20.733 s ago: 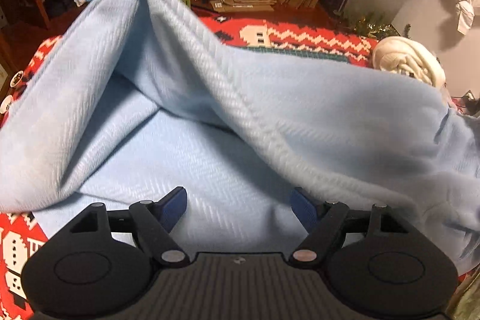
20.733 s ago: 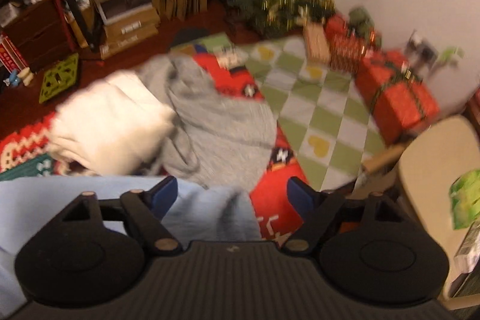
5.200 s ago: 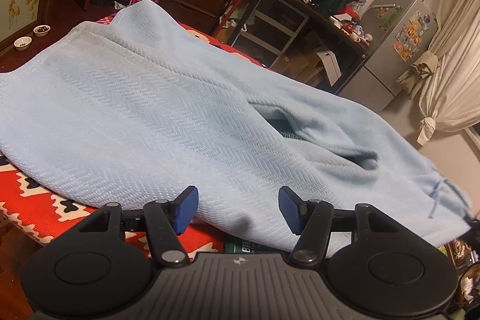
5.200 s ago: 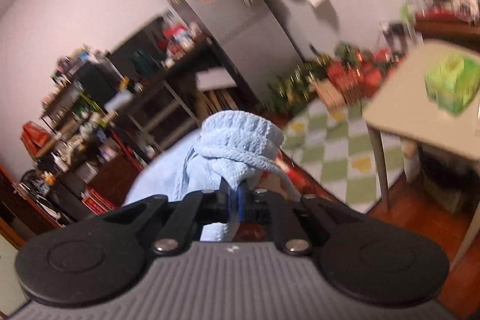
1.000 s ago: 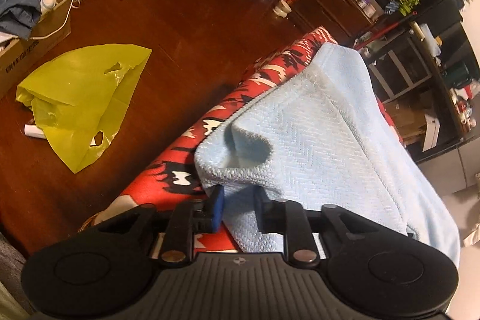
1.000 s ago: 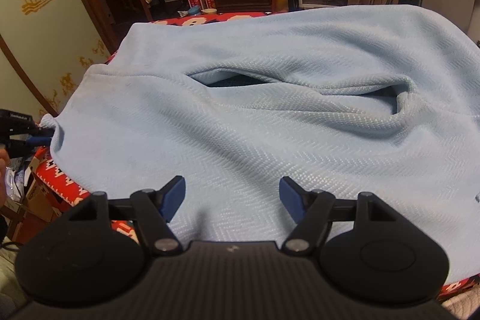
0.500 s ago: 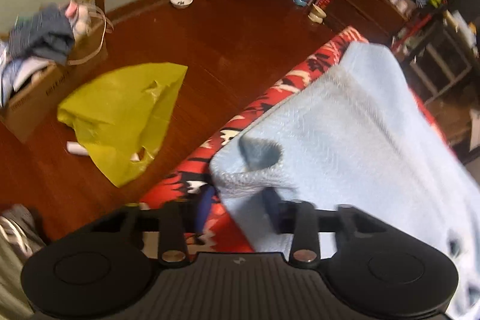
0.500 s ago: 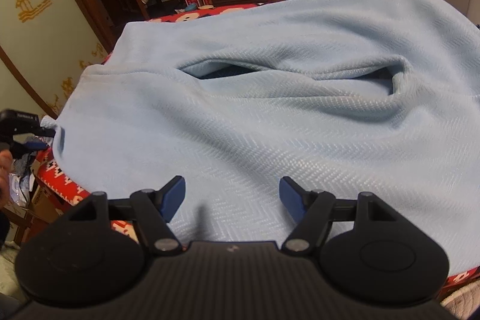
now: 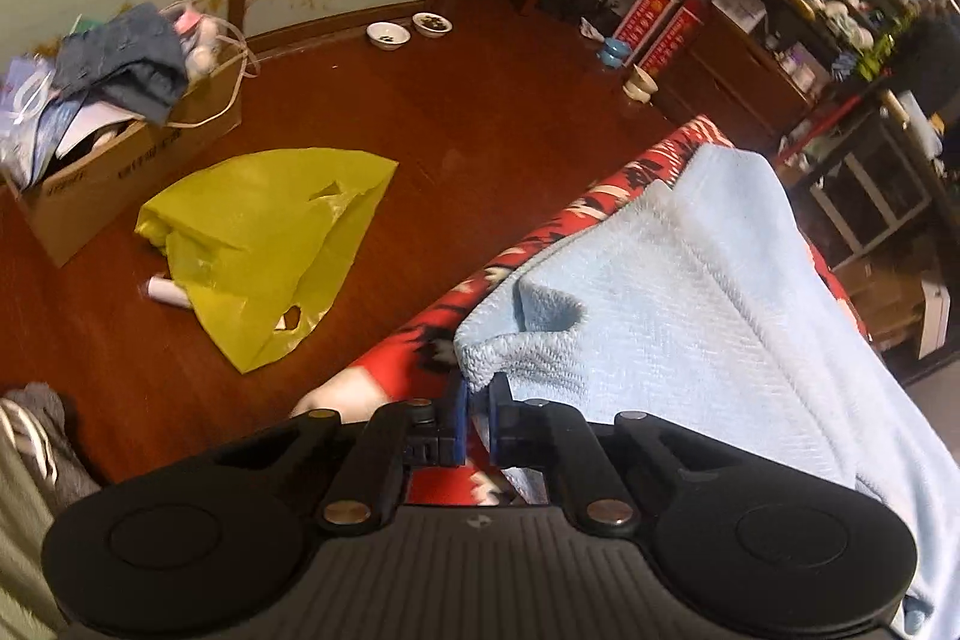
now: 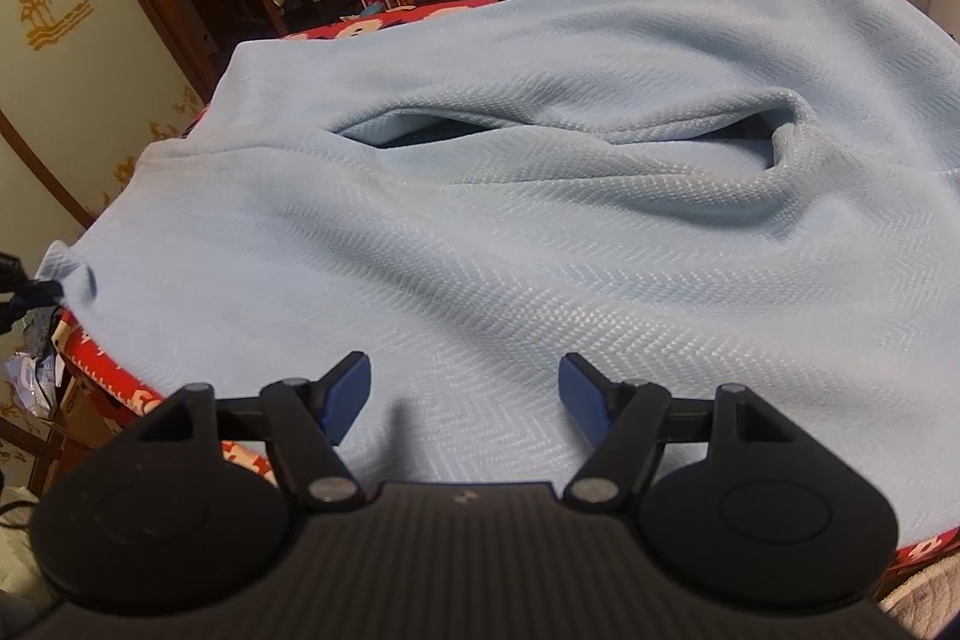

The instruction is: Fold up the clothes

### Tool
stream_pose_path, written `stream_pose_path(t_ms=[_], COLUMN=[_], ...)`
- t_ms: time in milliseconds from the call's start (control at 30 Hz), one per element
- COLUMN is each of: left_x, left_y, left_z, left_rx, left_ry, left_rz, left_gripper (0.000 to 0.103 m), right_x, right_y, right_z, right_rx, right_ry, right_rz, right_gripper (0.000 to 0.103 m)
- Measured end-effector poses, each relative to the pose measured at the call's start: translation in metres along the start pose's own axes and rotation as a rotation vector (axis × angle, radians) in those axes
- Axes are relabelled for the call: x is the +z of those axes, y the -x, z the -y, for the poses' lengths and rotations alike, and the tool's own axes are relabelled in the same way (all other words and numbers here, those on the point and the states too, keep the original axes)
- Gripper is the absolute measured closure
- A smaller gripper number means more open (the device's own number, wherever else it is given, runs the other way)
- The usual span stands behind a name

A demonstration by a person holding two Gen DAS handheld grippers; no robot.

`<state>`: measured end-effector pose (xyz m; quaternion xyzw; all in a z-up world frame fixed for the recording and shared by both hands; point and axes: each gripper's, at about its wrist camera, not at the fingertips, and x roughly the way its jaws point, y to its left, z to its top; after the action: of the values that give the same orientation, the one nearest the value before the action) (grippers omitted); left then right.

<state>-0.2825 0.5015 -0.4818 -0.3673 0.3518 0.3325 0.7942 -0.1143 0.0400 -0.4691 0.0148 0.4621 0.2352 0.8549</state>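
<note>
In the left wrist view, the left gripper (image 9: 477, 415) sits at lower centre, its jaws just closed tight on a corner of the light blue garment (image 9: 690, 316), which is pinched between the blue pads. The garment runs from there to the right edge of the frame, lying over a red patterned cover (image 9: 600, 202). A yellow plastic bag (image 9: 258, 238) lies on the wooden floor (image 9: 450, 112) at centre left. In the right wrist view, the right gripper (image 10: 465, 394) hangs at lower centre with its jaws wide apart and nothing between them, above the garment (image 10: 480, 232), which fills the middle of the frame.
</note>
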Motion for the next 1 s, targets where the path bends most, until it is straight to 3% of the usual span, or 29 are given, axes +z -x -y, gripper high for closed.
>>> stream_pose_path(t_ms=[300, 500, 733, 933, 1000], left_x=[-0.01, -0.011, -0.009, -0.007, -0.006], left_y=[-0.007, -0.009, -0.008, -0.012, -0.014], left_z=[-0.017, -0.018, -0.019, -0.018, -0.023], left_rx=[0.005, -0.003, 0.001, -0.011, -0.04], left_ry=[0.036, 0.047, 0.073, 0.062, 0.079], left_rz=[-0.04, -0.051, -0.063, -0.067, -0.069], left_gripper=[0.096, 0.096, 0.096, 0.096, 0.096], right_x=[0.008, 0.034, 0.075, 0.1, 0.107], right_y=[0.0, -0.004, -0.012, -0.033, -0.043], right_z=[-0.013, -0.03, -0.061, -0.118, -0.141], right_rx=[0.002, -0.004, 0.079, 0.148, 0.167], right_ry=[0.068, 0.108, 0.234, 0.375, 0.419], right_rz=[0.009, 0.022, 0.064, 0.07, 0.084], right_gripper=[0.03, 0.035, 0.035, 0.023, 0.012])
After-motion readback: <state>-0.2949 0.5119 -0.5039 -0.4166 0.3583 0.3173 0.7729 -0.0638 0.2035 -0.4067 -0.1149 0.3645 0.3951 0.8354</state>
